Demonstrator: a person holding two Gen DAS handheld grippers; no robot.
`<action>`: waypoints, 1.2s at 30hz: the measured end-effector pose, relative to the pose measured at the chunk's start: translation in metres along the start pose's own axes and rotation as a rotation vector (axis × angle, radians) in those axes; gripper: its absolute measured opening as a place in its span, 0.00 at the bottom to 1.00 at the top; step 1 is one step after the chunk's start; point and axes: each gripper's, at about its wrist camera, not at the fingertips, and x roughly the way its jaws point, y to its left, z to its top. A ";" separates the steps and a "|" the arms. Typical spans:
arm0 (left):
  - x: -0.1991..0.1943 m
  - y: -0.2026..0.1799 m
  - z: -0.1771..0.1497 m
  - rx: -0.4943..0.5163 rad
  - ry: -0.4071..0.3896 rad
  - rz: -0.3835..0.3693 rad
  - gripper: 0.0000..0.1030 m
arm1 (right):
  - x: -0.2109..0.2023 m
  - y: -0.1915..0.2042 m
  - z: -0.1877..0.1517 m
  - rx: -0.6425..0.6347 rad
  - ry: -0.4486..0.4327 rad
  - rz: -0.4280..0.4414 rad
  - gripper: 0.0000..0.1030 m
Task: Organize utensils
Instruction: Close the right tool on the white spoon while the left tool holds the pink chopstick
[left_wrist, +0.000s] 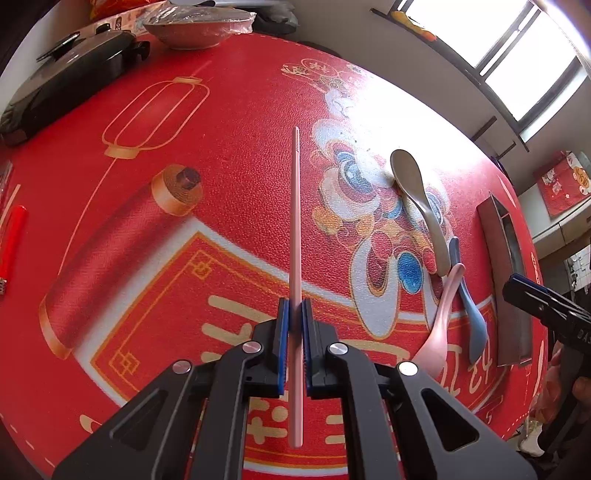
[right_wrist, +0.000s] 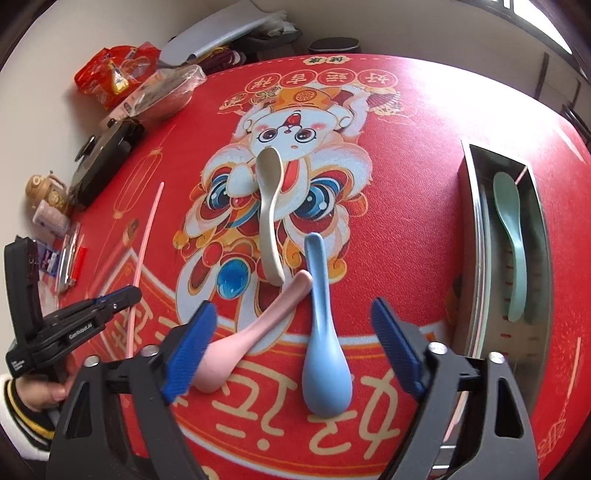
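- done so far, as i judge it: one green spoon (right_wrist: 511, 236) lies inside the steel tray (right_wrist: 476, 206), off to the right of the right gripper's (right_wrist: 295, 343) jaws. a thin pink line shows along the tray's far wall; whether it is a chopstick i cannot tell.
- in hand: the left gripper (left_wrist: 295, 317) has its jaws pinched narrow on a pink chopstick (left_wrist: 295, 221), gripped partway along its length and carried clear of the red mat (left_wrist: 166, 258).
- left to do, by my reading: three spoons lie loose on the mat, and the chopstick is not yet in the tray.
- the right gripper's jaws stand wide and hold nothing. the blue spoon (right_wrist: 323, 332) lies between them, untouched; the pink spoon (right_wrist: 240, 343) has its bowl just beside the left pad.
- blue spoon: long axis runs straight ahead from the jaws, bowl nearest them, handle pointing away.
- pink spoon: slanted, bowl near the left pad, handle rising ahead and rightward to meet the blue handle.
- beige spoon (right_wrist: 269, 206): farther ahead of the jaws, bowl at the far end, handle coming back toward the other two handles.
- chopstick: long axis in line with the left jaws, ridged tip pointing forward, blunt end trailing back past the pads.
- green spoon: lengthwise along the tray.
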 end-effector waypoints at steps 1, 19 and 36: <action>0.000 0.002 0.000 -0.001 0.000 0.000 0.06 | 0.004 0.004 0.003 -0.016 0.006 -0.013 0.64; 0.001 0.021 -0.004 0.016 -0.008 -0.013 0.07 | 0.069 0.024 0.049 -0.070 0.053 -0.060 0.31; 0.001 0.022 -0.006 0.000 -0.017 -0.013 0.07 | 0.082 0.022 0.059 -0.017 0.054 -0.059 0.14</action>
